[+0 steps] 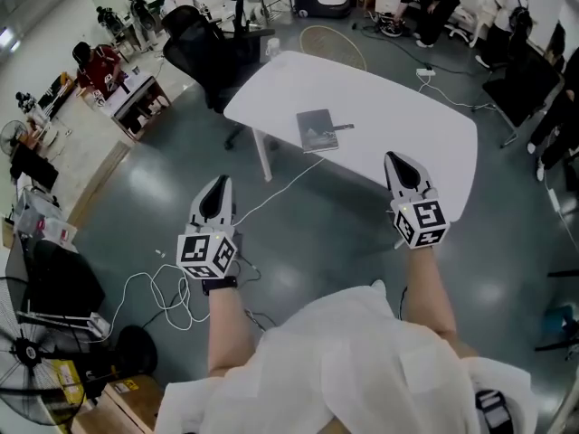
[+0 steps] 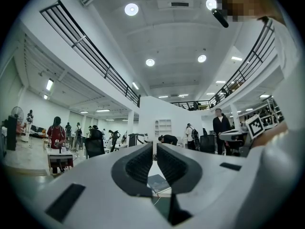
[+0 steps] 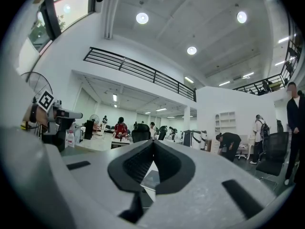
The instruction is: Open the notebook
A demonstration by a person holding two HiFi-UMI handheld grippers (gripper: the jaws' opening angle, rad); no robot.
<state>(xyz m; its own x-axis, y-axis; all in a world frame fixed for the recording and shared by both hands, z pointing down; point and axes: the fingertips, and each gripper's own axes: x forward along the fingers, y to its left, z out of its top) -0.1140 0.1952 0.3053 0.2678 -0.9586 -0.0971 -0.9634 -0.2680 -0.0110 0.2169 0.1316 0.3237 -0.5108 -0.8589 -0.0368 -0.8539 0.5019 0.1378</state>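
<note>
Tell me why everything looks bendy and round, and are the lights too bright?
Head view: the wide lens bows the white table at its edges; light is soft and even. Left gripper view: the railing curves, ceiling lamps glare white, corners go black. Right gripper view: same bending, same dark rim.

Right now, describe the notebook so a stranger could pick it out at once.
Find the white table in the middle of the grey floor. Near its left end lies the notebook, closed and flat. It is the one dark grey rectangle on the top; the small block at the far edge is white.
</note>
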